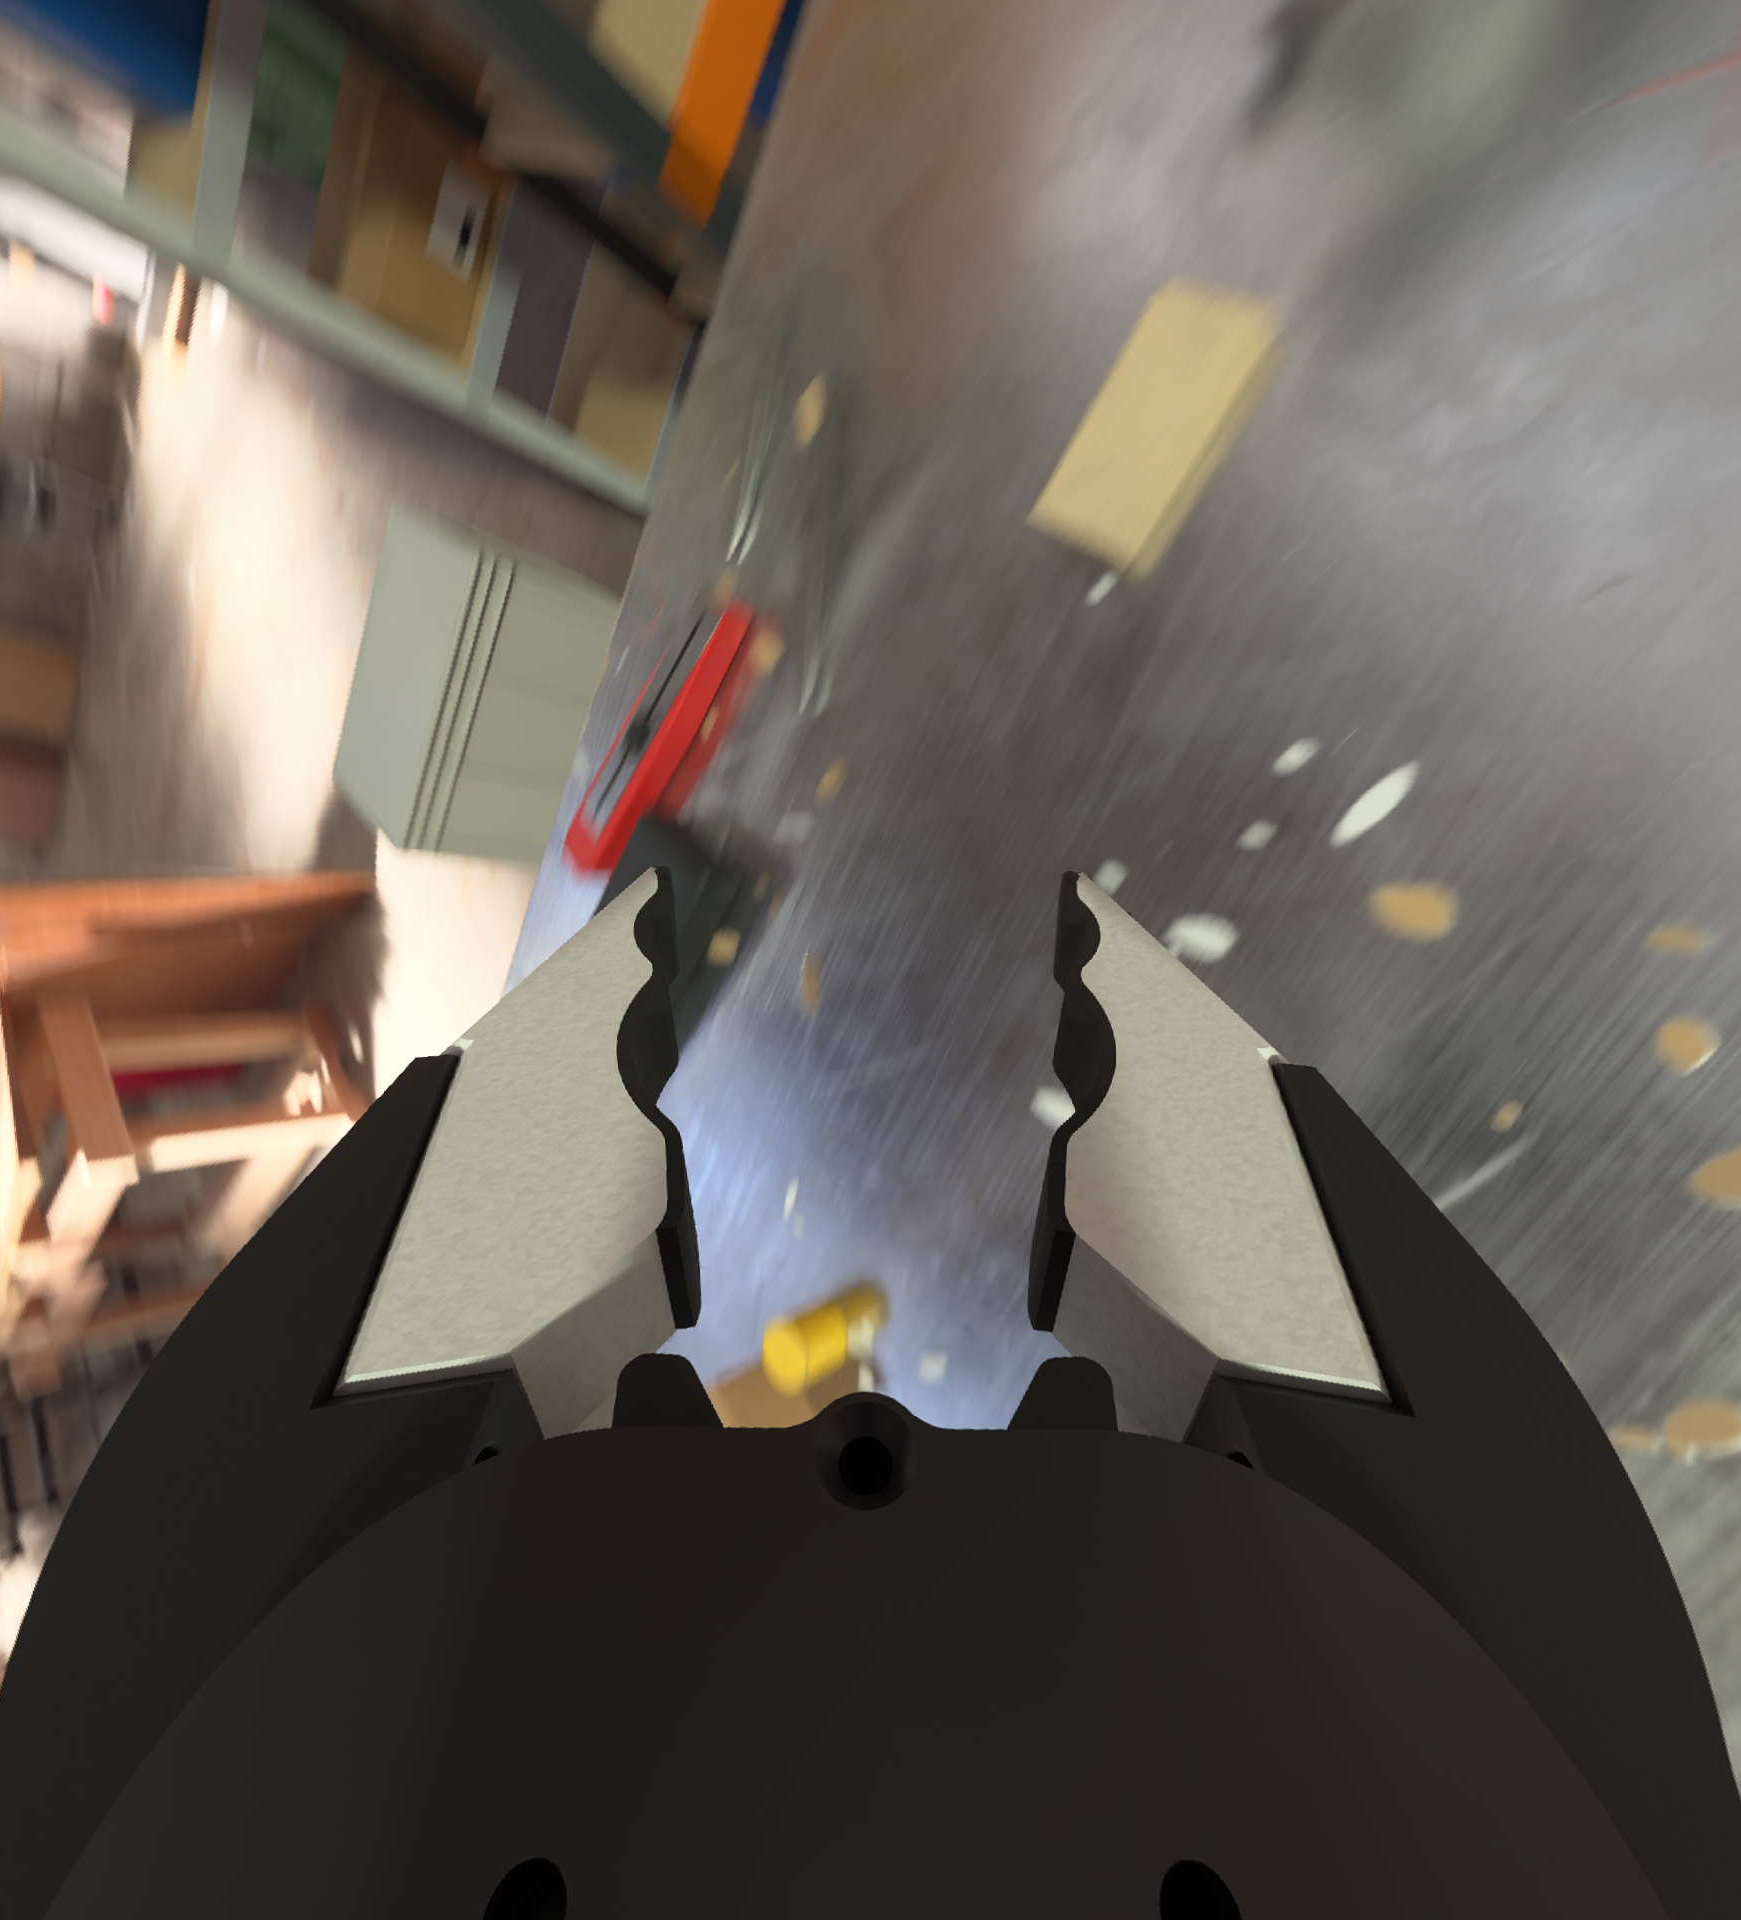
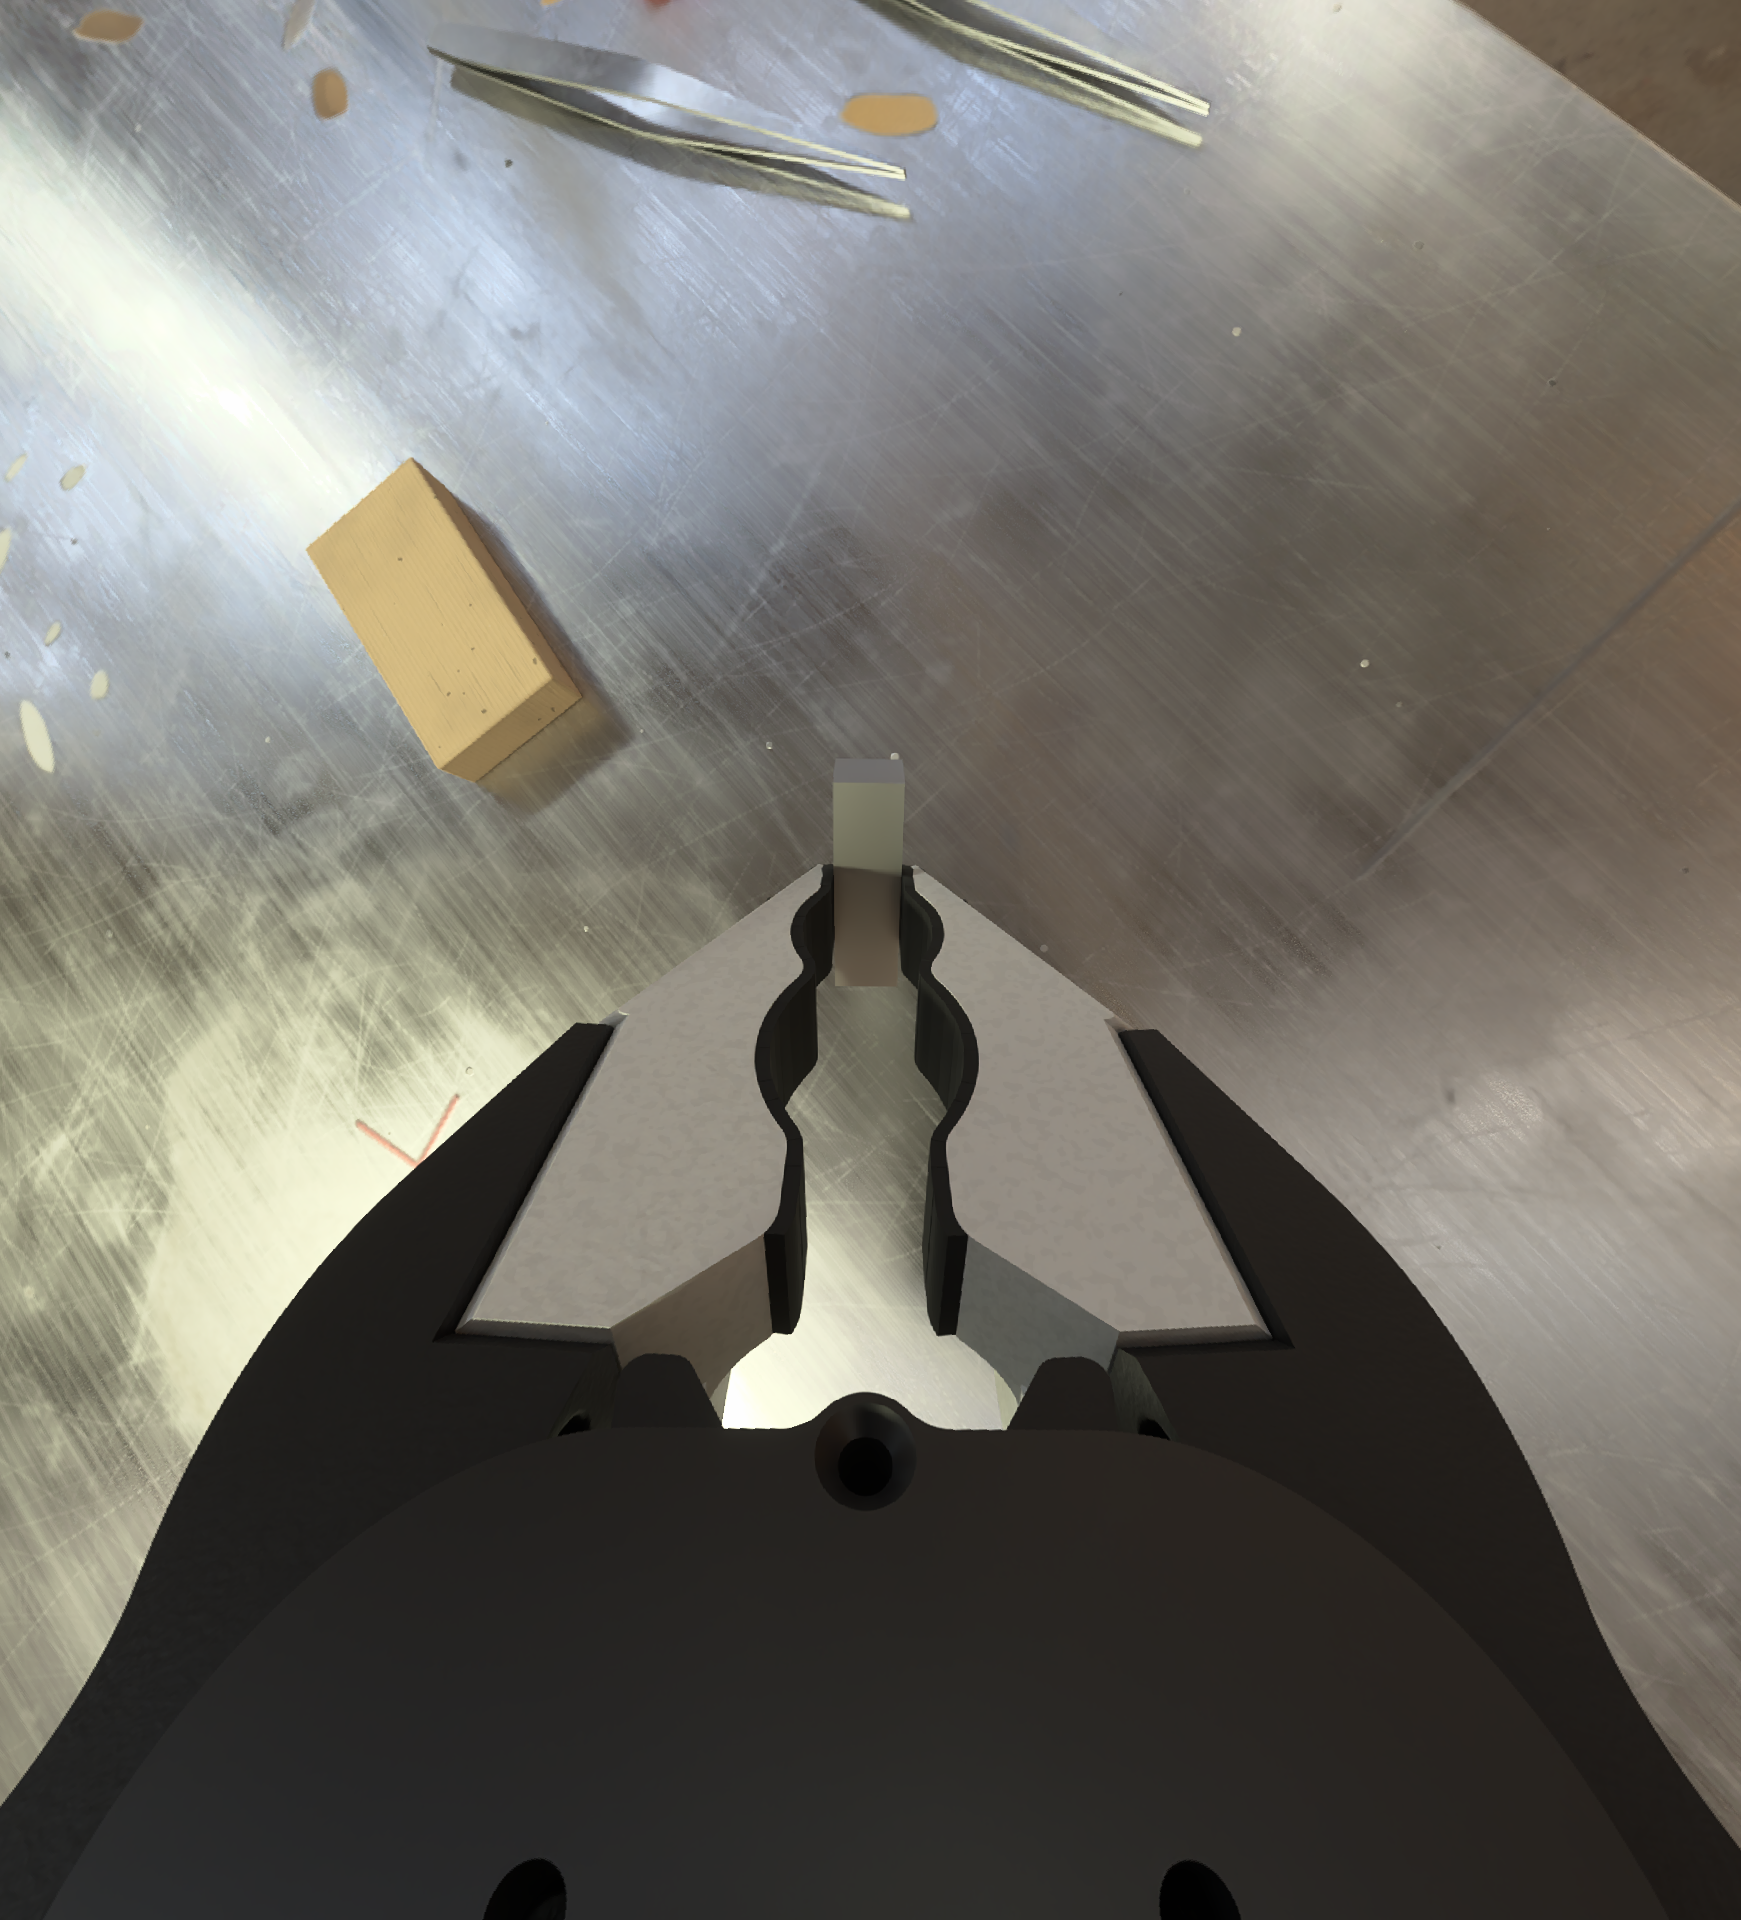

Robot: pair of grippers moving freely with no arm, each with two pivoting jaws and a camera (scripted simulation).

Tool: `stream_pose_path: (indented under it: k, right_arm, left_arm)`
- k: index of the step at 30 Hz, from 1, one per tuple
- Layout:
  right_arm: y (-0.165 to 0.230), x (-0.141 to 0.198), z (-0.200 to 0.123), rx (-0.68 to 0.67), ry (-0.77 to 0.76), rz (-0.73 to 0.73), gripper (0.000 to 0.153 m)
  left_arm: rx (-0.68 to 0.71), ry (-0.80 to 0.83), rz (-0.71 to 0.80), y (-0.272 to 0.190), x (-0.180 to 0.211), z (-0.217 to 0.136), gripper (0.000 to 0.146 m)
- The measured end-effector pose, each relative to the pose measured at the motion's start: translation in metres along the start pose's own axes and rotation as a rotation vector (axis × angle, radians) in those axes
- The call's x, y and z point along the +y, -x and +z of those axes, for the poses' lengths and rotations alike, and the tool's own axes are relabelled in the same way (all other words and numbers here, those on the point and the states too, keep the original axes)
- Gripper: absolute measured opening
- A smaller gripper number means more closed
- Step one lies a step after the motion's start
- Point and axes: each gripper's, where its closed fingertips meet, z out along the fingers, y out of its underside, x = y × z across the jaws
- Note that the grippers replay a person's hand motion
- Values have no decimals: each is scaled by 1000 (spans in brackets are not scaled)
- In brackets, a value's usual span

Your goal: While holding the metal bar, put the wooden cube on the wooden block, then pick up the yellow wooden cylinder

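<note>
Shelving [image 1: 398, 260], a grey cabinet [image 1: 471, 686] and a wooden workbench [image 1: 149, 997] are seen, heavily blurred, beyond the edge of the surface in the left wrist view. Scratched, brushed metal makes up the surface [image 2: 1261, 520], and pale and tan flecks are scattered over it.

Nothing is held by the left hand-held gripper [image 1: 864, 904], whose fingers are spread well apart above the surface. A metal bar [image 2: 868, 821] is clamped between the tips of the right hand-held gripper [image 2: 866, 883], with its pale end projecting beyond the fingertips.

On the surface the wooden block [image 2: 440, 623] is laid flat, to the left of and beyond the right hand-held gripper and apart from it; nothing is seen on its top face. The same block [image 1: 1157, 416] is shown blurred in the left wrist view. A red-edged, flat tool [image 1: 668, 717] is seen near the surface's edge, too blurred to be identified. Two pairs of metal tweezers [image 2: 679, 135] are laid at the far side.

The yellow wooden cylinder [image 1: 819, 1340] is seen low between the left fingers, lying on its side. A tan wooden piece [image 1: 752, 1397] is just beside it, mostly hidden.
</note>
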Motion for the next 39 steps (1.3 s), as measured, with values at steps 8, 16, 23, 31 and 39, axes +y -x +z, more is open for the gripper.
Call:
stream_pose_path:
  k: [8, 16, 23, 31, 39]
  right_arm:
    - [8, -4, 5, 4, -7, -19, 11]
    - [12, -6, 7, -3, -12, -27, 11]
    - [14, -6, 7, -7, -13, -42, 11]
    - [15, -7, 7, -14, -15, -53, 11]
    - [15, -7, 8, -19, -16, -65, 11]
  left_arm:
    - [-1, 401, -497, 72, 215, -22, 77]
    - [123, 541, -774, 51, 266, 13, 83]
    - [70, 665, -773, 46, 288, 34, 85]
    - [62, 610, -809, 53, 287, 35, 48]
    - [-10, 479, -730, 80, 252, -1, 48]
